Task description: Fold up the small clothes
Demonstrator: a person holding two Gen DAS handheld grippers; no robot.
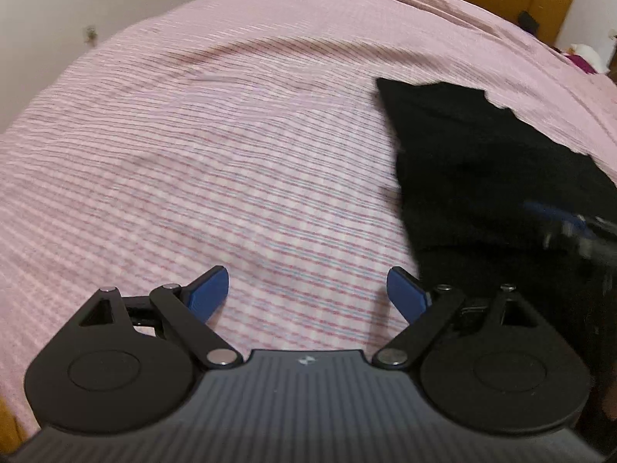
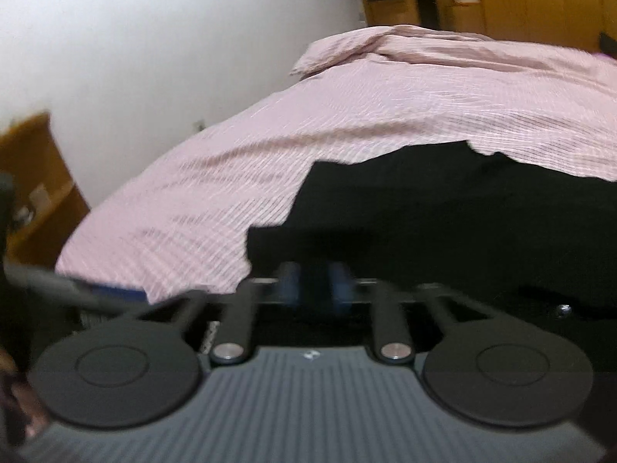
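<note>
We have the left claw (image 1: 307,296) spread wide, blue pads (image 1: 210,294) well apart, nothing between them, hanging over bare pink striped bedspread (image 1: 216,146). Its right pad sits just beside the near left edge of the black garment (image 1: 482,162).

The black garment lies on the bed, to the right of the left claw and directly ahead of the right claw (image 2: 315,284). Far edge is ragged with a small notch; left edge runs diagonal toward the left claw. In the right wrist view the near left corner steps out as a squared flap.

Right claw: pads close together with dark cloth in the gap, so it looks like it's pinching the garment's near edge, but the view is blurred and black on black; we can't confirm contact.

Open room: a big stretch of flat bedspread left of and beyond the garment, only shallow wrinkles. Bedspread bunches into folds at the far end.

Edges and obstacles: white wall (image 2: 154,58) runs along the left side of the bed. Wooden furniture (image 2: 520,0) beyond the far end, another wooden piece (image 2: 34,177) low on the left in the right wrist view. Small cluttered items (image 1: 582,59) off the bed's far right corner, too small to identify. Right claw shows as a blur at the right edge of the left wrist view, over the garment.
</note>
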